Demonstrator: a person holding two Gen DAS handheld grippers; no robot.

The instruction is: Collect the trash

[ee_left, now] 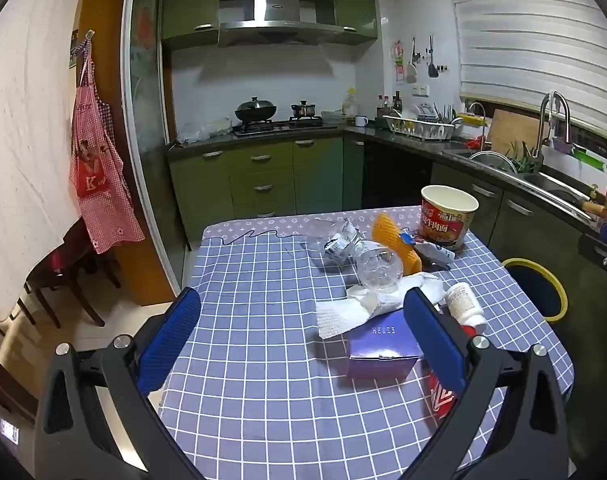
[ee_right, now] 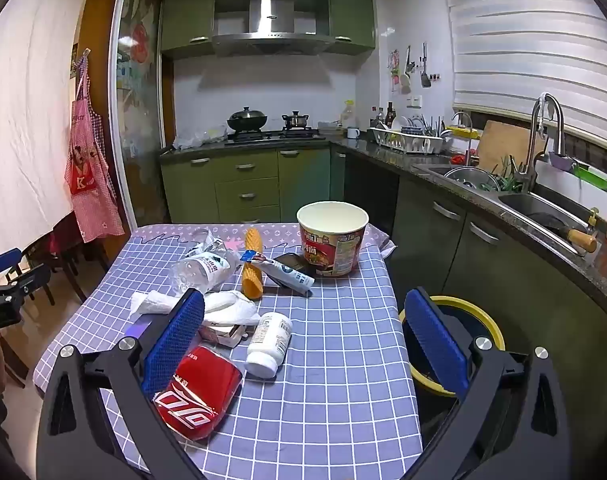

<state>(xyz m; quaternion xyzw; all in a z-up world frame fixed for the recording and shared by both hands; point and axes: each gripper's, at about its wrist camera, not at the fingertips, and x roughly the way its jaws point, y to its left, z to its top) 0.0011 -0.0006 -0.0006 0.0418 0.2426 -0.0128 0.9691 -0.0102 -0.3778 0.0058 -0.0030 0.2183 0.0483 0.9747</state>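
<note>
Trash lies on a table with a blue checked cloth [ee_left: 255, 320] [ee_right: 343, 360]: a red noodle cup [ee_left: 447, 216] [ee_right: 332, 238], a crushed clear bottle [ee_left: 367, 260] [ee_right: 201, 270], an orange foam net [ee_left: 397, 240] [ee_right: 252, 266], white tissue [ee_left: 355, 308] [ee_right: 223, 306], a purple box [ee_left: 383, 346], a white pill bottle [ee_left: 465, 304] [ee_right: 269, 342] and a red cola can [ee_right: 199, 396] [ee_left: 441, 398]. My left gripper [ee_left: 303, 340] hovers open over the near table, the box by its right finger. My right gripper [ee_right: 303, 340] is open above the can and pill bottle, holding nothing.
A bin with a yellow rim [ee_left: 537, 288] [ee_right: 455, 344] stands on the floor right of the table. Green cabinets, a stove [ee_left: 279, 122] and a sink counter [ee_right: 543, 208] ring the far and right sides. A red apron [ee_left: 97, 176] and dark chairs [ee_left: 59, 276] are at left.
</note>
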